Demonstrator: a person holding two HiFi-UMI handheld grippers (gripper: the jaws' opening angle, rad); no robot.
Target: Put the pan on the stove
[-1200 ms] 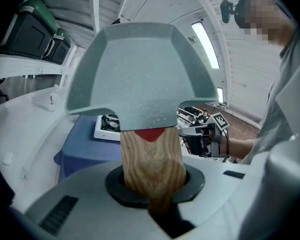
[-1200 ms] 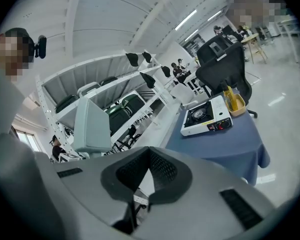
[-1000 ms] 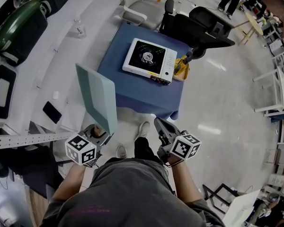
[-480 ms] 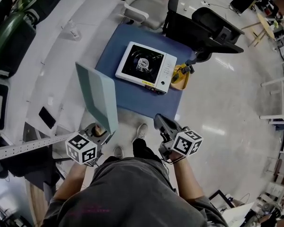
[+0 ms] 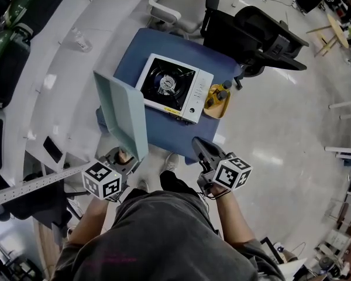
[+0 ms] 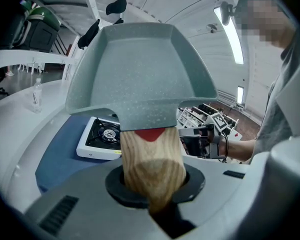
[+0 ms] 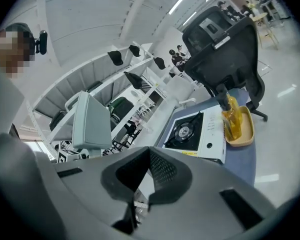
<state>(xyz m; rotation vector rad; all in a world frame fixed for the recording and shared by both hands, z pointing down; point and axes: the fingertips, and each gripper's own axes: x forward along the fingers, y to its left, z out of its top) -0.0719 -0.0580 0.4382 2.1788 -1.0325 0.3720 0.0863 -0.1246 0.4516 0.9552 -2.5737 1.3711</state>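
Observation:
A pale green square pan (image 5: 123,119) with a wooden handle (image 6: 151,159) stands tilted up on edge in the air, held by my left gripper (image 5: 121,158), which is shut on the handle. In the left gripper view the pan (image 6: 140,69) fills the upper middle, above my left gripper (image 6: 152,184). The white portable stove (image 5: 172,86) with a black burner sits on the blue table (image 5: 134,69), ahead of the pan. My right gripper (image 5: 197,145) hovers at the table's near edge, shut and empty (image 7: 147,156). The stove (image 7: 192,131) and pan (image 7: 90,121) also show in the right gripper view.
A yellow tray with an oil bottle (image 5: 215,101) lies right of the stove. A black office chair (image 5: 251,37) stands behind the table at the right. A white curved counter (image 5: 58,69) with a water bottle (image 5: 79,40) runs along the left. My shoes (image 5: 171,161) are at the table's front.
The table and stove have come nearer in the head view as the person steps toward them. Both grippers keep their places and the pan stays held.

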